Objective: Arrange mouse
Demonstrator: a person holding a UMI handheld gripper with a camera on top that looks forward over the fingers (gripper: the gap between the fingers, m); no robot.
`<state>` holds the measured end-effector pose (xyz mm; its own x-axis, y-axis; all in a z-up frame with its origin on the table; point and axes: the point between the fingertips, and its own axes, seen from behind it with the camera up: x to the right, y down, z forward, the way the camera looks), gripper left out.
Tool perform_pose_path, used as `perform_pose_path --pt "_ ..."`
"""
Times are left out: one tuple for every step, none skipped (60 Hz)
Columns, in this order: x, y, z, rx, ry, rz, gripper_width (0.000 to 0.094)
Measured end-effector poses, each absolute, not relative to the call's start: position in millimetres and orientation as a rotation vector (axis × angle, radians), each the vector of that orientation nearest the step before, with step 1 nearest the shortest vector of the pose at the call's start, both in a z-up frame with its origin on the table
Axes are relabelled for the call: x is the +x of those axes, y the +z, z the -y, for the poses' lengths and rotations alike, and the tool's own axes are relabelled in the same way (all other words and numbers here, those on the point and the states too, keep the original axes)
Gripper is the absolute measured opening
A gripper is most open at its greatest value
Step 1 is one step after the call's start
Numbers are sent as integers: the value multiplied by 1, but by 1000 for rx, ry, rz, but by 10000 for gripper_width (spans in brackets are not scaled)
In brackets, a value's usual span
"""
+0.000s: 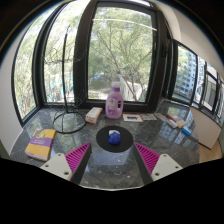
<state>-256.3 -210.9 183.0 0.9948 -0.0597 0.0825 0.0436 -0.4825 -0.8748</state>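
Observation:
A small blue mouse (113, 137) lies on a black mouse mat (112, 145) on the grey marble table (112, 168), just ahead of my fingers and midway between them. My gripper (113, 158) is open and holds nothing. Its pink pads (73, 157) stand wide apart, one at each side of the mat's near edge. The mouse rests on the mat on its own, with nothing touching it.
A purple-and-white bottle (115, 102) stands beyond the mat. A small box (94, 115) is to its left. A yellow and purple sponge (40, 149) lies at the left. Several small items (178, 122) lie at the right. Large windows (120, 50) close the far side.

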Motion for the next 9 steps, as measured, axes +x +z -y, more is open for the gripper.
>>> perform_pose_path --pt "-257 184 213 -2071 -120 -13 852" --pt "-258 185 214 -2070 -116 -16 853" --pt "-259 186 216 -2069 -114 -17 852" --pt "-260 186 217 -2069 -112 -15 853" --pt "-261 187 218 -2069 -112 -12 852" --pt "-262 188 219 -2070 -112 -10 852" --pt "-263 189 220 -2070 -112 -9 852" --pt "-264 188 220 -2069 -111 -9 854" --pt "-264 189 220 -2068 -110 -11 855"
